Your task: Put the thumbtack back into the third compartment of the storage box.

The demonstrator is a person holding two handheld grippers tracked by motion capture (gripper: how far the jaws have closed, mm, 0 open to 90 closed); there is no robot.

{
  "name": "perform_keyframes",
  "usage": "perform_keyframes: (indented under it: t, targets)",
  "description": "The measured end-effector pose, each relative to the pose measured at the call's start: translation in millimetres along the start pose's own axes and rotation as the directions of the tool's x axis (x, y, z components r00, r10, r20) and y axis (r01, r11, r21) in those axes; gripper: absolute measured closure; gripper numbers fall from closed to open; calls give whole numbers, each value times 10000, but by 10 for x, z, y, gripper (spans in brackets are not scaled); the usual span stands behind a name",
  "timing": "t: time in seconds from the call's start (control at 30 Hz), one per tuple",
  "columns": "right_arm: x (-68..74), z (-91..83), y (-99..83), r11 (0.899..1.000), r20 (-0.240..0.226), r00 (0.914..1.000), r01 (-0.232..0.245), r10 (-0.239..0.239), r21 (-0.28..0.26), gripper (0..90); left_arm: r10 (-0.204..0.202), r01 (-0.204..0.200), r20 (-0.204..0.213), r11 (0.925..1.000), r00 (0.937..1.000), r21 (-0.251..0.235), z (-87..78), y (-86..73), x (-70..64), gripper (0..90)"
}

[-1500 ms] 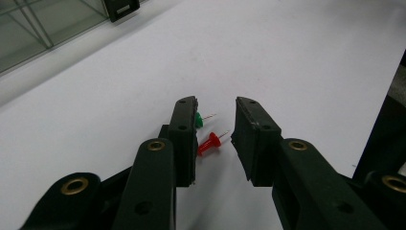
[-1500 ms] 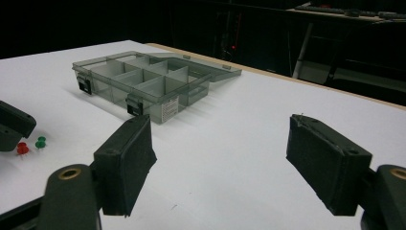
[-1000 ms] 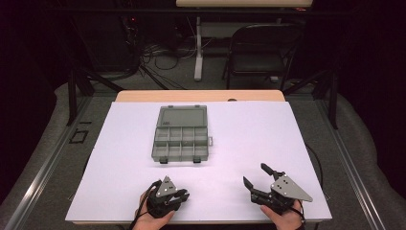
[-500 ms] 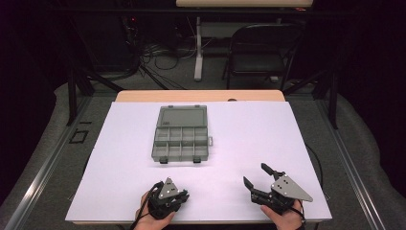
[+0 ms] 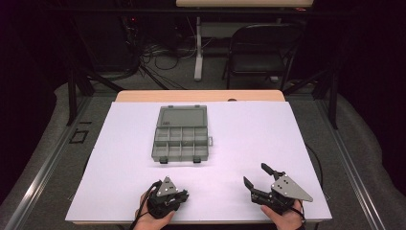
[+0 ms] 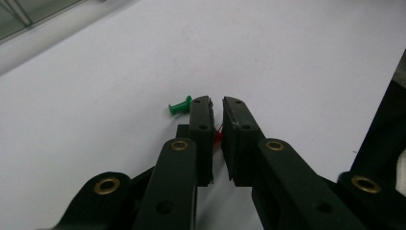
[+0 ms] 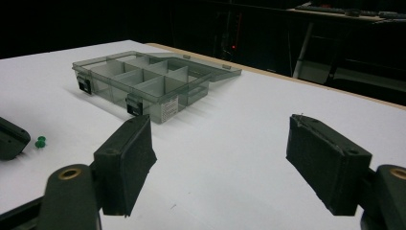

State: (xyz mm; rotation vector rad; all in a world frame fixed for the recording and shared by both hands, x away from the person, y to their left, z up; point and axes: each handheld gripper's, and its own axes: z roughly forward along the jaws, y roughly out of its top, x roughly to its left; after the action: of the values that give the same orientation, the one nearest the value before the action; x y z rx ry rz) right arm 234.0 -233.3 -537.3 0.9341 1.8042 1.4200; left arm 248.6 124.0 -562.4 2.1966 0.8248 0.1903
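White sheet (image 5: pixel 249 143): it covers the table top; all the things below lie or hover on it.
Organizer box (image 5: pixel 181 135): grey, see-through plastic, lid laid open flat on the far side. Its long axis runs from the near side to the far side of the sheet; the two black latches point to the person. The compartments look empty. In the right gripper view the box (image 7: pixel 143 81) stands well beyond the jaws, up and to the left.
Right gripper (image 5: pixel 262 176): held by a hand (image 5: pixel 287 218) near the front edge of the sheet, well to the right of the box and nearer to the person. Its jaws stand wide apart and hold nothing.
Left gripper (image 5: pixel 184 193): held near the front edge, directly in front of the box, well apart from it. In the left gripper view its jaws (image 6: pixel 216 103) are almost closed, with only a thin gap.
Red object (image 6: pixel 218 136): a small red piece shows in this thin gap; whether the pads truly press it I cannot tell.
Green push pin (image 6: pixel 180 106): it lies on its side on the sheet, just beside the tip of the left jaw, outside the gap. Its long axis lies across the jaw; the head points away from it.
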Motion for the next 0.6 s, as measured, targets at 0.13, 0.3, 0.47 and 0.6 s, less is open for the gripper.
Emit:
perform_keyframes:
  t: [0.13, 0.3, 0.47, 0.6]
  targets:
    - [-2, 1, -1, 10000, -3, 10000, -4, 4, 10, 235, -20, 20, -10, 10000, 10000, 4, -4, 3, 1, 830]
    - [-6, 1, -1, 10000, 8, 10000, 30, -30, 3, 235, -162, 161, -45, 9995, 9999, -259, -61, 21, 33, 830]
    - [-2, 0, 0, 10000, 14, 10000, 21, -21, 10, 236, -319, 312, -116, 9980, 9994, -554, -137, 39, 74, 830]
    - [-2, 2, -1, 10000, 13, 10000, 3, -3, 25, 236, -411, 397, -174, 9967, 9990, -711, -184, 48, 106, 830]
